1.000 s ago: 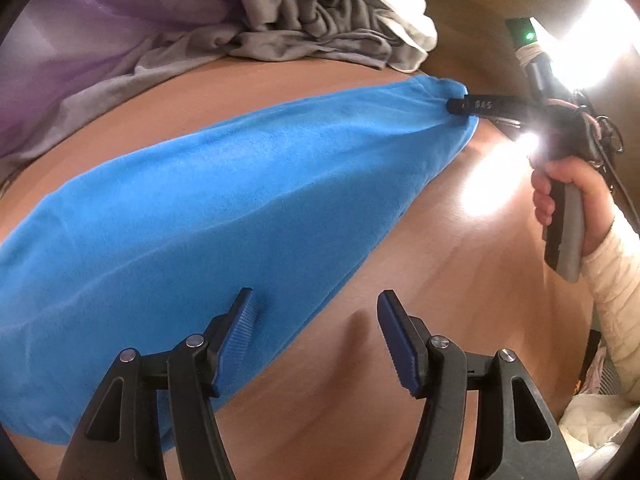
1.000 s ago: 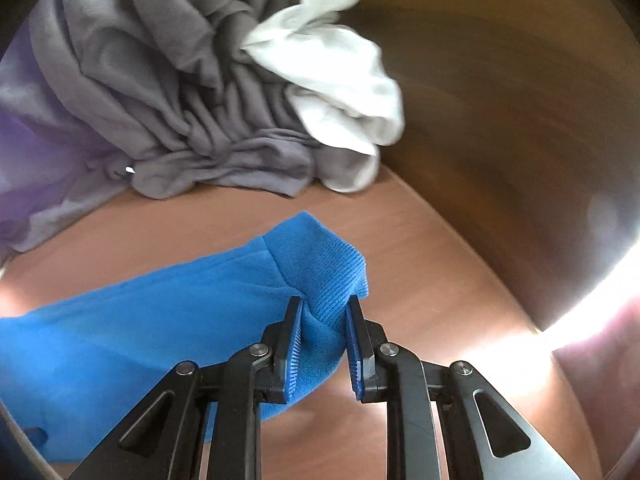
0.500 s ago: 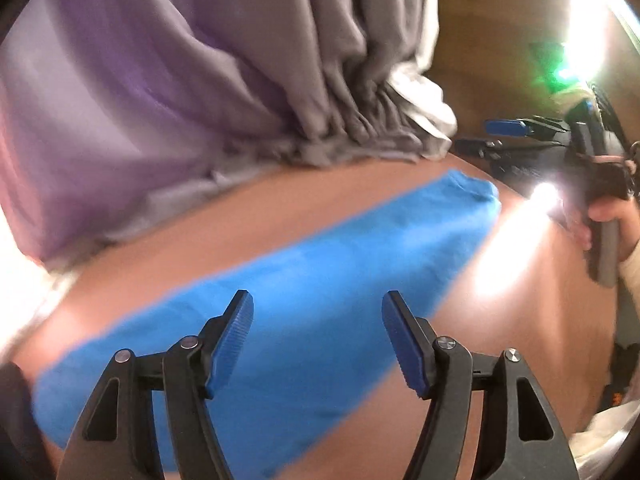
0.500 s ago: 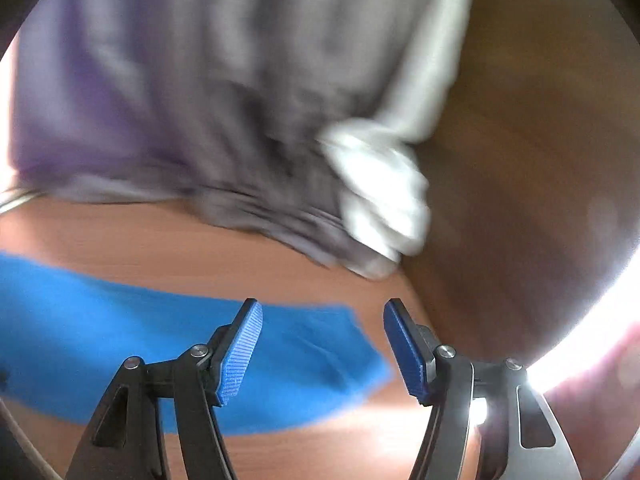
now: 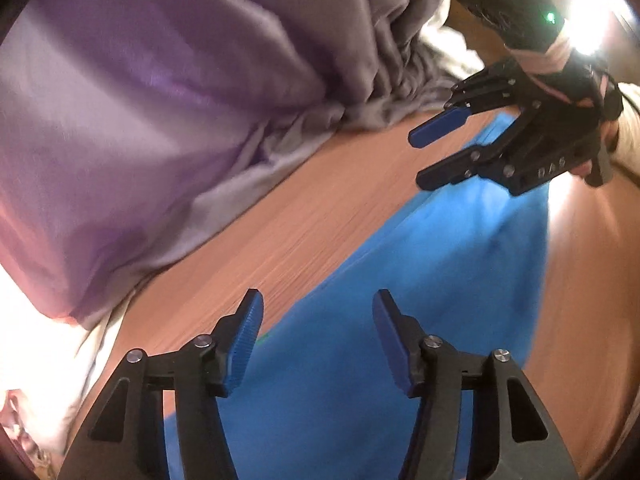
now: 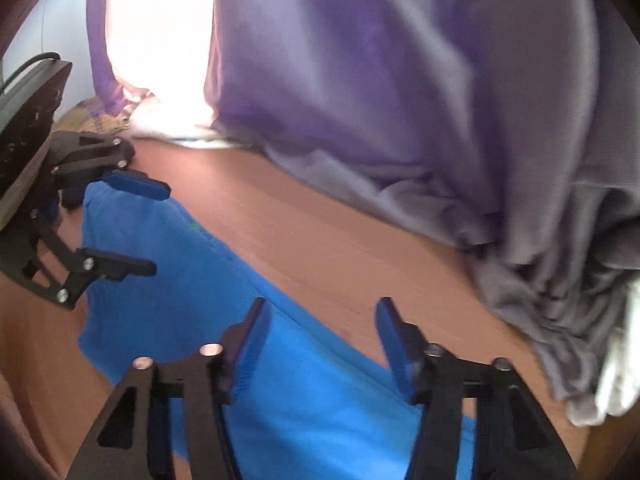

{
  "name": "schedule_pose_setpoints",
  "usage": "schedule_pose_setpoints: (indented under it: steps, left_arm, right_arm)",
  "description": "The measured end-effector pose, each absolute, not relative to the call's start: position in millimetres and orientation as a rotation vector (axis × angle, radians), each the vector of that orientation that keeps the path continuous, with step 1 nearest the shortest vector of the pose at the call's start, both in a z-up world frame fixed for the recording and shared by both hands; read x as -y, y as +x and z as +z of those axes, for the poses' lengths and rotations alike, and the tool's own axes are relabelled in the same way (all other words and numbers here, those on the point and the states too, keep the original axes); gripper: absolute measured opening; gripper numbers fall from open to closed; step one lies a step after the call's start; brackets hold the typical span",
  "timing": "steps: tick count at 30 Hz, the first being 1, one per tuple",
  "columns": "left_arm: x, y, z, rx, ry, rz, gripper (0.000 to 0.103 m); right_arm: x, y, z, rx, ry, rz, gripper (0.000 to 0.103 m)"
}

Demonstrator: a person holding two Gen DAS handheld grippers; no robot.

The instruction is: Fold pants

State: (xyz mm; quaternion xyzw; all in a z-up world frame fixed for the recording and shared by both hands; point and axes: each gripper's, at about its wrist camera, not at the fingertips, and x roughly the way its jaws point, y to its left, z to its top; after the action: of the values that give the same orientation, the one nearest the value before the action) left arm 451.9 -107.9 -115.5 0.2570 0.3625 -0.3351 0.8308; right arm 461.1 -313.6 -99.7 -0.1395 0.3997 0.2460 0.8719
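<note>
Two grippers, left gripper (image 5: 316, 340) and right gripper (image 6: 320, 344), hovered empty and half-open, jaws closing, over the blue pants (image 5: 400, 300); each should pinch the far edge squarely before folding.

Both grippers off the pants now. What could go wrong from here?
1. Both views are motion-blurred; the left gripper and right gripper, jaws closing on nothing, may miss the edge of the blue pants or pinch one layer only.
2. The two grippers hang close over the same strip; they could collide.
3. The grey cloth pile lies near the pants on the table; a sweep could snag it.
</note>
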Motion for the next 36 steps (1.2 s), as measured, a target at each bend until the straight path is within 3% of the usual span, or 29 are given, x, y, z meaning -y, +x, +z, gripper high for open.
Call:
schedule_pose_setpoints:
  steps: [4, 9, 11, 16, 18, 22, 30, 36]
  left_arm:
    - [93, 478, -129, -0.869, 0.527, -0.76, 0.049]
    - [83, 495, -137, -0.93, 0.487, -0.831, 0.044]
    - [82, 501, -143, -0.971, 0.483, -0.857, 0.037]
    - [79, 509, -152, -1.035, 0.454, -0.9, 0.033]
    - [76, 513, -156, -1.069, 0.422, -0.91, 0.025]
    - [72, 511, -154, -1.089, 0.383, -0.91, 0.013]
    - [77, 500, -116, -0.976, 0.435, -0.884, 0.012]
    - [77, 533, -150, -1.095, 0.386, -0.879, 0.012]
  right_arm:
    - [295, 481, -122, -0.912, -0.258, 0.588, 0.037]
    - [269, 488, -139, -0.967, -0.263, 0.716, 0.037]
    - [262, 489, -142, -0.981, -0.269, 0.744, 0.036]
    - [256, 500, -153, -1.046, -0.233, 0.794, 0.029]
    - [256, 505, -157, -1.068, -0.226, 0.799, 0.028]
    - [253, 510, -165, -1.104, -0.193, 0.813, 0.012]
    - [259, 493, -129, -1.003, -0.191, 0.751, 0.008]
    - [258, 514, -136, -1.033, -0.187, 0.695, 0.008]
